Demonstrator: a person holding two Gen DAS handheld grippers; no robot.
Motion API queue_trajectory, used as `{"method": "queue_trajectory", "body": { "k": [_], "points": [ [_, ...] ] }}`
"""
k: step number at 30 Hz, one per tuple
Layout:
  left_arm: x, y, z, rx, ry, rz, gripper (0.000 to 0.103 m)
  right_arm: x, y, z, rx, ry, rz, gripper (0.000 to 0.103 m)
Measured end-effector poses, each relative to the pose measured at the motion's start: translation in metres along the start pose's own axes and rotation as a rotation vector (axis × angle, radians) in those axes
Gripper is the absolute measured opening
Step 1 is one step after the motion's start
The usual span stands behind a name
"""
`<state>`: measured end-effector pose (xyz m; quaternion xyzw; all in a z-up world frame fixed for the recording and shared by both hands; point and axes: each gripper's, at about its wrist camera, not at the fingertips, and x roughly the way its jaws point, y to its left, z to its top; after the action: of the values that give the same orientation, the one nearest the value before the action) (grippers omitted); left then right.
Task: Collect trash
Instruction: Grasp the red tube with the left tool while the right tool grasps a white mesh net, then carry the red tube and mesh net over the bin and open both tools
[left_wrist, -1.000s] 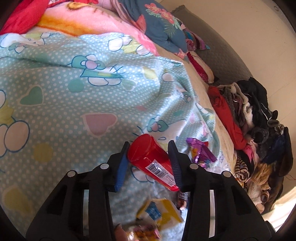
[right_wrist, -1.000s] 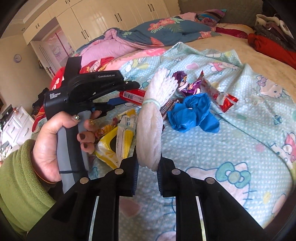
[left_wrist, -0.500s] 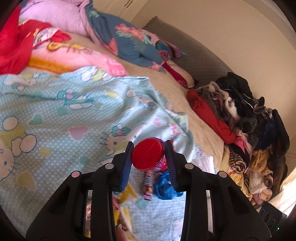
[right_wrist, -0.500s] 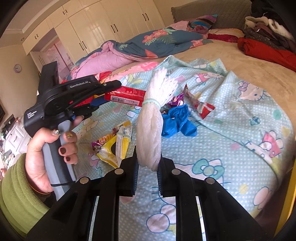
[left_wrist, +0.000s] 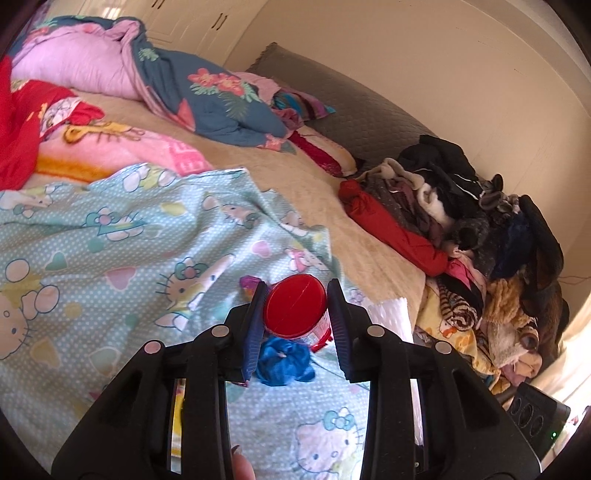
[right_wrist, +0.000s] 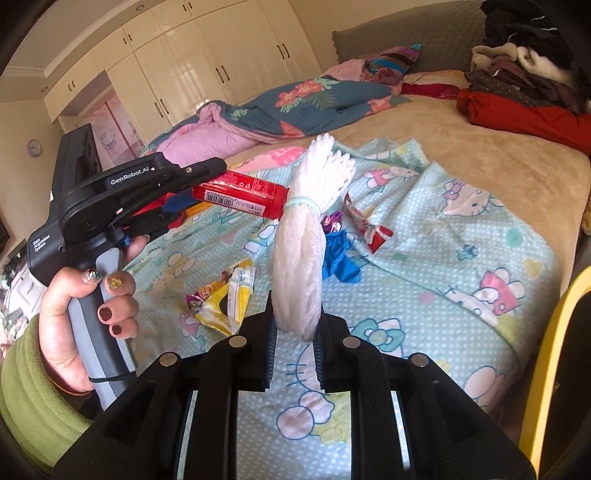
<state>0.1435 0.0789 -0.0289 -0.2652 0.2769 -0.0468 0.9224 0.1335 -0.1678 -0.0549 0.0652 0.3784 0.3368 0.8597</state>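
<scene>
1. Trash in hand: left gripper (left_wrist: 295, 317) clamps a red tube (left_wrist: 295, 309) above the blanket (left_wrist: 110, 258); right gripper (right_wrist: 294, 354) pinches a white foam bundle (right_wrist: 301, 273).
2. Left on the blanket: blue glove (right_wrist: 340, 258), yellow wrapper (right_wrist: 225, 299), red wrapper (right_wrist: 373, 230).

Lifted clear of the Hello Kitty sheet (left_wrist: 110, 258) now: red tube (left_wrist: 295, 308) in the left gripper (left_wrist: 295, 314), formerly low over the wrappers with its barcoded side up, now turned end-on, cap filling the lower centre of the left wrist view. From the right wrist, same tube (right_wrist: 240, 197) higher at centre left, level, tip beside the white foam bundle (right_wrist: 301, 258). Blue glove (left_wrist: 282, 362) now showing under the tube; yellow wrapper (right_wrist: 229, 299) farther below.
</scene>
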Motion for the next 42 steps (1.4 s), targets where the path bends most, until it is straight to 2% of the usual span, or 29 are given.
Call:
{"method": "queue_trajectory", "body": {
  "k": [16, 42],
  "points": [
    [-0.011, -0.051, -0.012, 0.084, 0.007, -0.059, 0.025, -0.044, -0.021, 0.001, 0.032, -0.065, -0.035, 0.017],
    [-0.008, -0.113, -0.048, 0.201, 0.066, -0.168, 0.025, -0.112, -0.075, -0.016, 0.142, -0.13, -0.159, 0.017]
  ]
}}
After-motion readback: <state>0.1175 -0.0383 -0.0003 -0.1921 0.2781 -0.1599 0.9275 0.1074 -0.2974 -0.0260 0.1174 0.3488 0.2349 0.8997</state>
